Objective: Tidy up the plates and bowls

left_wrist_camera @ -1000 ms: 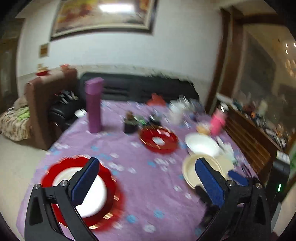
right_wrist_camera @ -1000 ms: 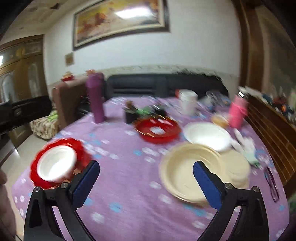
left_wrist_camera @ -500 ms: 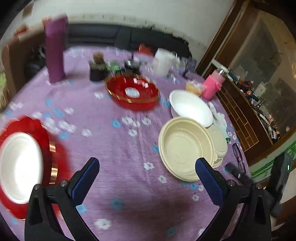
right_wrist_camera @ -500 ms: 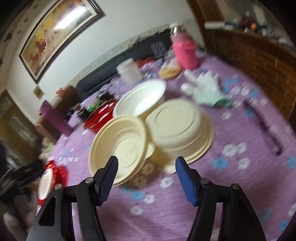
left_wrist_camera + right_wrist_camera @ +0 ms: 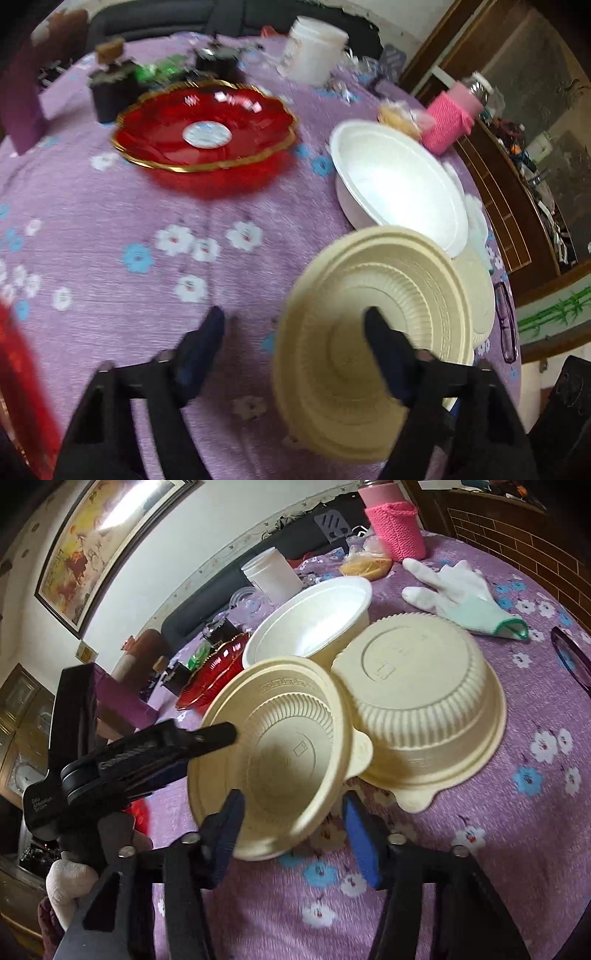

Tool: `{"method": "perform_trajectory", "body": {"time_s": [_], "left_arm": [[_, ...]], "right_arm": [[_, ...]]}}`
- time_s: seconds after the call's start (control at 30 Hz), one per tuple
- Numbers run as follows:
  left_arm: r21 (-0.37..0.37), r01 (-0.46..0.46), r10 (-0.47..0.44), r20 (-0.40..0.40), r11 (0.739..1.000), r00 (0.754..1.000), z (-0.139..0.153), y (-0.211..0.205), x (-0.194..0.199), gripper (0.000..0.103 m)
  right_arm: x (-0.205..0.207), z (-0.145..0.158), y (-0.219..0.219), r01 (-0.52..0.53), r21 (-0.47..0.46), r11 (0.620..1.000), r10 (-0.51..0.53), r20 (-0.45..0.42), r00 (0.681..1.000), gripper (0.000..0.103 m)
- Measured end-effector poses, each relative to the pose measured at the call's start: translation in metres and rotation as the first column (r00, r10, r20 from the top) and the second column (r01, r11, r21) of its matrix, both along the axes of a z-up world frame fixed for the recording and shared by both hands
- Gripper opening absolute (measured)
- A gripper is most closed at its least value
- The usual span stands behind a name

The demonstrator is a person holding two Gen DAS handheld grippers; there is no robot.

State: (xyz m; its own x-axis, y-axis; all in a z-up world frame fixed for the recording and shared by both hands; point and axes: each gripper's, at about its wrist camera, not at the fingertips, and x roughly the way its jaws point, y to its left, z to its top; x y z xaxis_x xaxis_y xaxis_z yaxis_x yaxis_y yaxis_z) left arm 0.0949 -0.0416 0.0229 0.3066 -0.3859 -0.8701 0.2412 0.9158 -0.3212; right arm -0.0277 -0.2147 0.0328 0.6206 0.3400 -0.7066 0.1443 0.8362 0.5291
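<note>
Cream, ribbed plastic bowl sits tilted on the purple flowered tablecloth, leaning on an upturned cream bowl to its right. The left gripper has just been closing, one finger inside the bowl's rim; whether it pinches is unclear. The right gripper, also closing, straddles the near rim without pressing.

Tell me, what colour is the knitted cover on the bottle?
Pink, clearest in the right wrist view: knitted cover.

framed painting on white wall, black sofa
</note>
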Motion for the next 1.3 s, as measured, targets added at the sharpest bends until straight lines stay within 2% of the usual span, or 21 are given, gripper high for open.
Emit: {"method": "perform_trajectory", "body": {"time_s": [0.03,0.07,0.13,0.2,0.23,0.33,0.4,0.53,0.87,1.13,1.3], "left_arm": [[0.002,0.013,-0.013,-0.008,1.000,1.000,-0.002,-0.003,0.000,0.048],[0.008,0.029,-0.029,-0.015,1.000,0.999,-0.004,-0.006,-0.001,0.041],[0.042,0.028,-0.028,0.002,0.999,1.000,-0.002,-0.007,-0.003,0.036],[0.029,0.030,-0.030,0.019,0.999,0.999,0.005,0.000,-0.006,0.032],[0.025,0.028,-0.029,0.020,0.999,0.999,0.008,0.003,-0.008,0.029],[0.027,0.023,-0.023,0.036,0.999,0.999,0.017,0.013,-0.019,0.028],[0.051,0.015,-0.019,0.072,0.999,0.997,0.027,0.020,-0.033,0.028],[0.050,-0.012,0.006,0.119,0.999,0.993,0.044,0.040,-0.053,0.028],[0.050,-0.071,0.061,0.174,0.996,0.983,0.062,0.090,-0.088,0.029],[0.054,-0.218,0.202,0.217,0.974,0.955,0.080,0.177,-0.110,0.029],[0.059,-0.336,0.315,0.223,0.940,0.922,0.082,0.240,-0.117,0.029]], "right_arm": [[0.001,-0.001,0.000,0.000,0.003,1.000,0.000,-0.002,1.000,0.050],[0.003,-0.002,0.001,0.003,0.003,1.000,-0.003,-0.005,1.000,0.043],[0.005,-0.004,0.002,0.016,-0.017,1.000,-0.016,-0.014,1.000,0.034],[0.006,-0.005,0.001,0.021,-0.025,0.999,-0.022,-0.017,1.000,0.025],[0.006,-0.006,0.000,0.020,-0.021,1.000,-0.020,-0.019,1.000,0.024],[0.002,-0.003,0.001,0.013,-0.008,1.000,-0.013,-0.011,1.000,0.022],[-0.001,0.004,0.007,0.003,-0.024,1.000,-0.003,0.008,1.000,0.022],[-0.007,0.018,0.026,-0.031,-0.072,0.997,0.034,0.044,0.998,0.022],[-0.019,0.039,0.073,-0.128,-0.116,0.985,0.137,0.074,0.988,0.022],[-0.005,0.067,0.158,-0.272,-0.169,0.947,0.292,0.107,0.950,0.023],[0.010,0.067,0.224,-0.378,-0.187,0.907,0.400,0.093,0.912,0.023]]}}
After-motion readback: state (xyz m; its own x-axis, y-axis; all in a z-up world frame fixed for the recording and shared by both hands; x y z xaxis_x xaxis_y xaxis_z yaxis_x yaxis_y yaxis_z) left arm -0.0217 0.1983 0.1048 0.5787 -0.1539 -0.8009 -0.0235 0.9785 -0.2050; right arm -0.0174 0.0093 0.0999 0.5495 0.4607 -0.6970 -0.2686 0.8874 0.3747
